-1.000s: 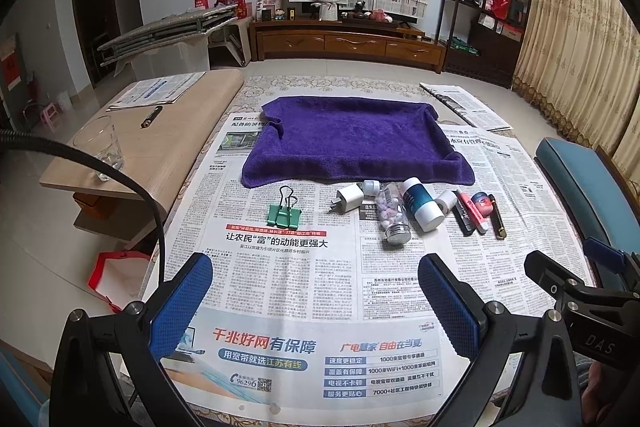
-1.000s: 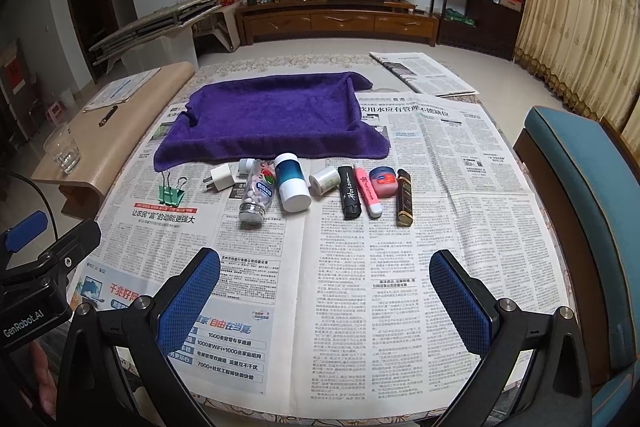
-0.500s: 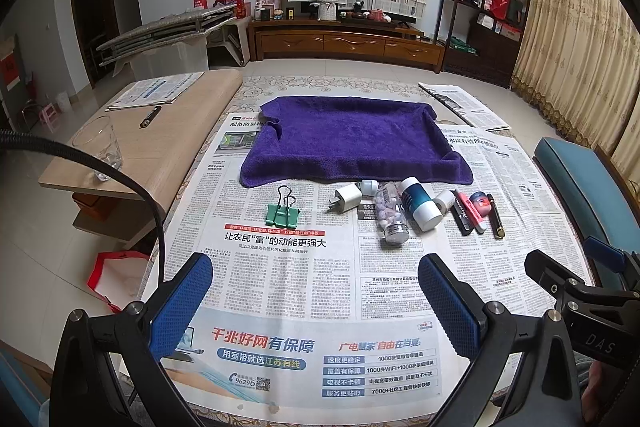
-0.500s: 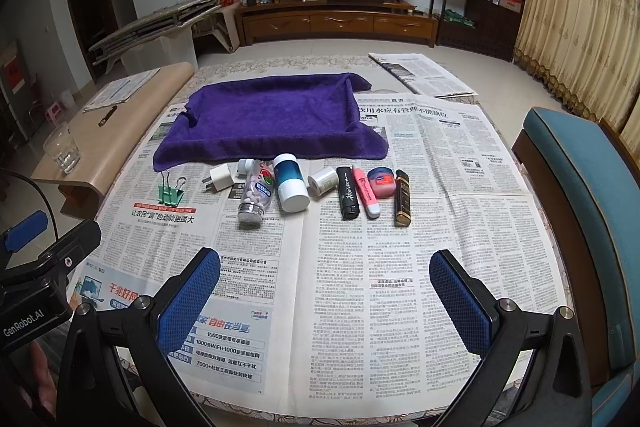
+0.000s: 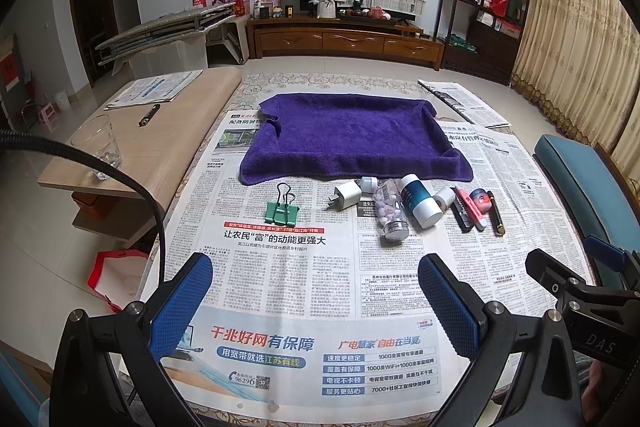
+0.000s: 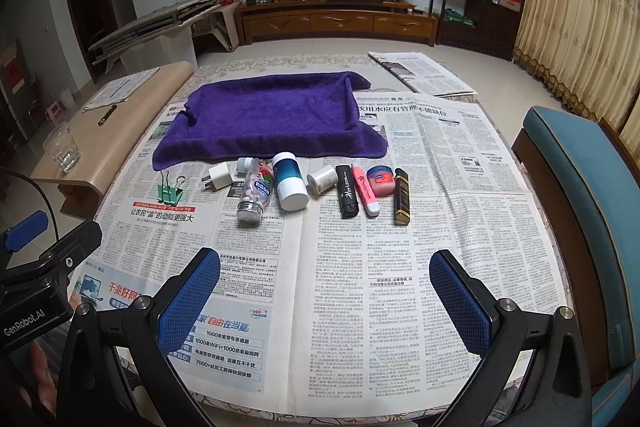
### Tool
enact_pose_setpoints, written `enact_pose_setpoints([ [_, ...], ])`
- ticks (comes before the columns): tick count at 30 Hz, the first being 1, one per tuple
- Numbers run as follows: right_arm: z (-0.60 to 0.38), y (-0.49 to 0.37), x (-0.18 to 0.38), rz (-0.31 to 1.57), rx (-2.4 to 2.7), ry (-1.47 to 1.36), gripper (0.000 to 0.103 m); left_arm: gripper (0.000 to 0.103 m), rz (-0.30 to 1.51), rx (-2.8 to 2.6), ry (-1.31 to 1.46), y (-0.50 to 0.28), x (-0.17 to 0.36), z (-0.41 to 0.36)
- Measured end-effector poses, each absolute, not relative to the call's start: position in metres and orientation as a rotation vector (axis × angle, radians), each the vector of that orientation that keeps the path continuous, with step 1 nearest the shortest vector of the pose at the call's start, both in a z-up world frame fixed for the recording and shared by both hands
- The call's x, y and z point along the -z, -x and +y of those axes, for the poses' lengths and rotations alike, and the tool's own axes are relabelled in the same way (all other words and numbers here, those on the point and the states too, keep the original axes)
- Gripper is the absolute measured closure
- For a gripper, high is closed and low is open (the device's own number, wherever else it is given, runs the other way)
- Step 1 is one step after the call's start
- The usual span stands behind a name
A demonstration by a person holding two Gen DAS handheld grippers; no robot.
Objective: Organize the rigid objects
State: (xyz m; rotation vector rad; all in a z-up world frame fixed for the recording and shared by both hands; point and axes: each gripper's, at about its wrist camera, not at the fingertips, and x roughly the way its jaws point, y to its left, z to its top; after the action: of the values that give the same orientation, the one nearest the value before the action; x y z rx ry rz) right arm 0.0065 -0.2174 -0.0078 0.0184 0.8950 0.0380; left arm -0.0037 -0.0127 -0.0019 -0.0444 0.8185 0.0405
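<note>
Hovering over the near part of the newspaper-covered worktop (image 5: 520,195), the left tongs (image 5: 316,287) are spread wide with nothing between their blue pads, and the right tongs (image 6: 326,281) are spread wide and empty too. All the small rigid objects lie in a row well ahead of both, just in front of the purple towel (image 5: 352,135), which is draped so that its edges stand up like a shallow tray.

From the left wrist view, the green binder clip (image 5: 282,211) lies apart at the left end of the row, ahead of the left tongs' left pad. Next come the white charger plug (image 5: 347,195), a small white cap (image 5: 368,183), the clear pill bottle (image 5: 390,209) lying on its side, and the teal-and-white bottle (image 5: 418,201) touching it.

In the right wrist view the row continues with a small white jar (image 6: 322,178), a black tube (image 6: 346,191), a pink tube (image 6: 365,190), a pink-lidded tin (image 6: 381,179) and a dark gold-printed tube (image 6: 401,195), all close together and ahead of the gap between the right tongs' pads.

A drinking glass (image 5: 98,147) stands on the low wooden bench (image 5: 188,123) to the left.
</note>
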Motion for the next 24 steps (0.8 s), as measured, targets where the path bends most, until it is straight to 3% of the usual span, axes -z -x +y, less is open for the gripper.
enact_pose_setpoints([
  [24,-0.2206,-0.0072,0.0117,0.905,-0.037,-0.014,0.000,0.000,0.822,-0.037,0.040,0.0046,0.0059,-0.0110],
])
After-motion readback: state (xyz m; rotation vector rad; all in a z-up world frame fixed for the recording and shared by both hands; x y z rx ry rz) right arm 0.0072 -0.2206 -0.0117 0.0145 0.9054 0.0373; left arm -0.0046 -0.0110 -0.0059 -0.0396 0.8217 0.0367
